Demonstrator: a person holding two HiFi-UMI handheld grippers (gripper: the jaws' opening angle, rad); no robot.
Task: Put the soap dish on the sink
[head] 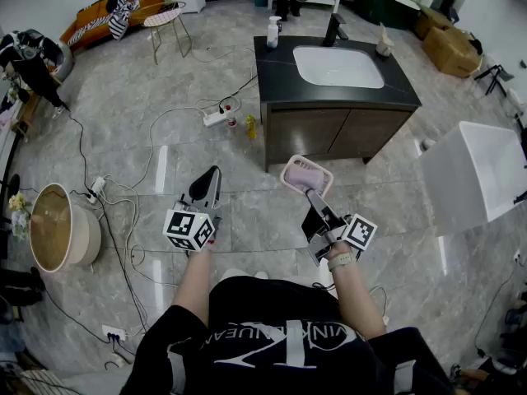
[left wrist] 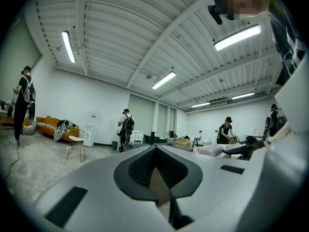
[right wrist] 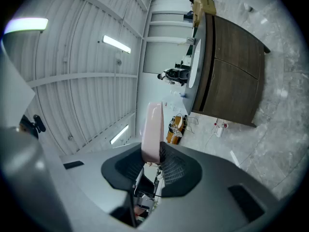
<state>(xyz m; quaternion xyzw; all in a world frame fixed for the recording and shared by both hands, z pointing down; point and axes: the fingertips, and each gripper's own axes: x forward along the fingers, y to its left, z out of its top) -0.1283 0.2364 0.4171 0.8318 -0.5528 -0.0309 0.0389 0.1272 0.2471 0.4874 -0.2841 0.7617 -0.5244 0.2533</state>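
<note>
A pink soap dish (head: 305, 174) is held on edge in my right gripper (head: 310, 192), whose jaws are shut on its rim. In the right gripper view the soap dish (right wrist: 153, 129) rises from between the pads of the right gripper (right wrist: 151, 154). The dark vanity (head: 346, 122) with its white sink basin (head: 338, 66) stands ahead, a short way beyond the dish. My left gripper (head: 207, 189) hovers level over the floor to the left, shut and holding nothing. The left gripper (left wrist: 157, 178) view shows the soap dish (left wrist: 211, 150) off to its right.
A soap bottle (head: 272, 31), a faucet (head: 334, 30) and a small figure (head: 383, 41) stand on the vanity top. A white tub (head: 480, 171) sits to the right. A power strip (head: 216, 118) and cables trail over the floor; a round wooden basin (head: 53, 225) is left.
</note>
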